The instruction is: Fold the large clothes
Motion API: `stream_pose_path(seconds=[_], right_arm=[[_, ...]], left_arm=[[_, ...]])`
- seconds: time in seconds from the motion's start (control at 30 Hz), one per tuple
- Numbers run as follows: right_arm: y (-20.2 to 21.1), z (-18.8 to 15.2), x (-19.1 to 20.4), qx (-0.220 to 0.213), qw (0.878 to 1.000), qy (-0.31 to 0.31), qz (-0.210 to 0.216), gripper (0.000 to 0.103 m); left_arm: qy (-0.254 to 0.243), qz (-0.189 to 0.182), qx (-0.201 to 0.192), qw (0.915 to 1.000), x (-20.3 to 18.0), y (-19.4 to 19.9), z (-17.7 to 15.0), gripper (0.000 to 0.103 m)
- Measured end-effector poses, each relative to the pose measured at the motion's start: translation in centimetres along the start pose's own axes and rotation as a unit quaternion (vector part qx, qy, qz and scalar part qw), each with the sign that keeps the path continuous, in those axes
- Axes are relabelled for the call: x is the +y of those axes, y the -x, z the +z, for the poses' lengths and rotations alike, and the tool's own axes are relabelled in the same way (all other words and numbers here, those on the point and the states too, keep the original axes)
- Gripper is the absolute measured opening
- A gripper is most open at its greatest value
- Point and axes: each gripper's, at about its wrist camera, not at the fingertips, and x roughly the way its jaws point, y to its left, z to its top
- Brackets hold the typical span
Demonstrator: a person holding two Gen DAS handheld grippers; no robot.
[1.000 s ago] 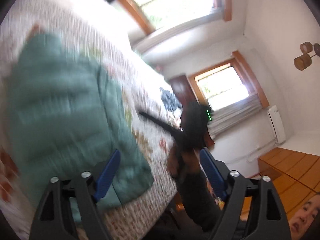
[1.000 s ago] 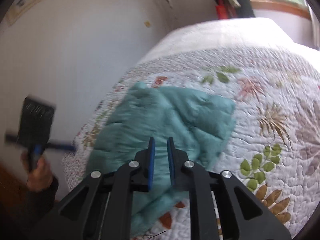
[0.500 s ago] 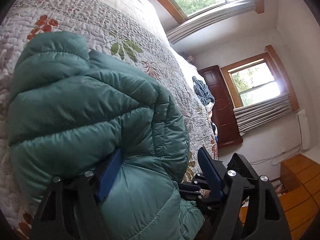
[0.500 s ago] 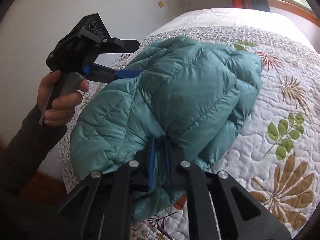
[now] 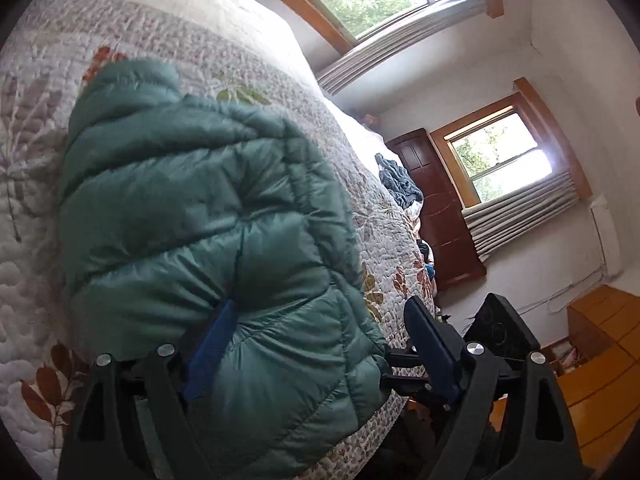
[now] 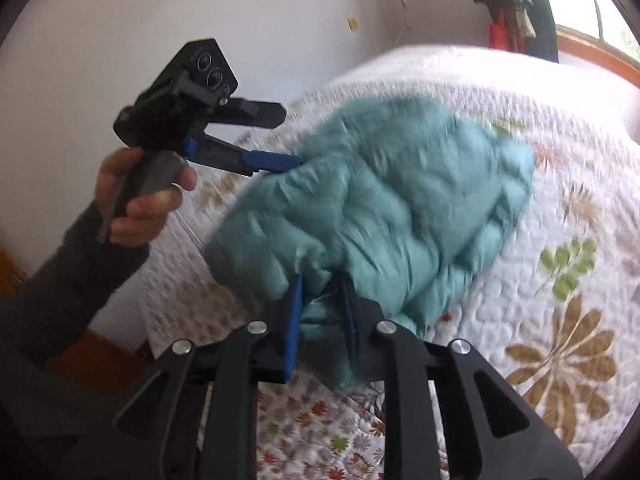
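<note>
A teal puffer jacket (image 5: 192, 216) lies bunched on the floral quilt (image 5: 168, 20) near the bed's corner. My left gripper (image 5: 320, 308) is open wide. Its left pad presses into the jacket's near edge, and padding bulges between the fingers. The right wrist view shows the left gripper (image 6: 290, 138) in a hand, its lower blue finger touching the jacket (image 6: 400, 200). My right gripper (image 6: 320, 280) is shut on a bunched fold at the jacket's near edge. This view is blurred. The right gripper's black housing (image 5: 500, 328) sits just right of my left fingers.
A blue-grey heap of clothes (image 5: 400, 184) lies further along the bed. Behind it are a dark wooden door (image 5: 440, 216) and two windows. An orange wooden dresser (image 5: 600, 352) stands at the right. A white wall (image 6: 200, 20) and the bed's edge are close on the left.
Both grippers swung in from above onto the jacket. The right one closed on its near edge, and its pads now stand slightly wider. The left stayed open and pushed against the padding.
</note>
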Motion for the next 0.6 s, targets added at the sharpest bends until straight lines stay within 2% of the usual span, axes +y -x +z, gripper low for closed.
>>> stream_pose_path(seconds=[0.07,0.17,0.2,0.23,0.27,0.3,0.33,0.37,0.4,0.47,0.53,0.6], right_arm=[[-0.5,-0.5,-0.6,0.004,1.0,-0.013,0.001,0.018],[1.7,-0.5,-0.8,-0.013,0.999,-0.029,0.018,0.021],[2.7,-0.6,-0.9,-0.022,0.999,-0.035,0.022,0.022],[3.6,-0.7,-1.0,-0.033,0.999,-0.038,0.019,0.024],[4.4,-0.9,-1.1,-0.043,0.998,-0.04,0.007,0.033],[4.9,-1.4,-1.2,-0.05,0.998,-0.042,-0.006,0.055],[5.5,-2.0,-1.3,-0.061,0.996,-0.048,-0.032,0.069],[6.1,-2.8,-1.1,-0.073,0.994,-0.055,-0.064,0.093],[6.5,-3.6,-0.8,-0.082,0.991,-0.063,-0.088,0.096],[6.7,-5.1,-0.3,-0.069,0.988,-0.073,-0.113,0.098],[6.5,-6.9,1.3,-0.055,0.977,-0.062,-0.197,0.1],[5.9,-8.2,3.0,-0.043,0.959,-0.025,-0.279,0.1]], left_arm=[[-0.002,-0.005,-0.004,1.0,0.1,-0.1,-0.1,0.086],[-0.015,-0.01,-0.017,0.9997,-1.5,1.3,-0.5,0.086],[-0.026,0.001,-0.027,0.9993,-2.4,2.2,-0.9,0.087],[-0.037,0.015,-0.038,0.9985,-3.2,3.0,-1.5,0.092],[-0.05,0.039,-0.057,0.9963,-4.2,4.2,-2.3,0.099],[-0.066,0.072,-0.084,0.9917,-5.1,5.3,-3.4,0.099],[-0.082,0.119,-0.111,0.9833,-6.0,6.4,-4.7,0.099],[-0.095,0.172,-0.126,0.9723,-6.7,7.1,-6.2,0.099],[-0.109,0.239,-0.138,0.9549,-7.4,7.5,-7.9,0.099],[-0.127,0.327,-0.163,0.9224,-8.1,8.1,-11.0,0.099],[-0.14,0.413,-0.187,0.8805,-8.7,8.4,-15.0,0.099],[-0.155,0.473,-0.186,0.8469,-8.9,7.9,-18.5,0.099]])
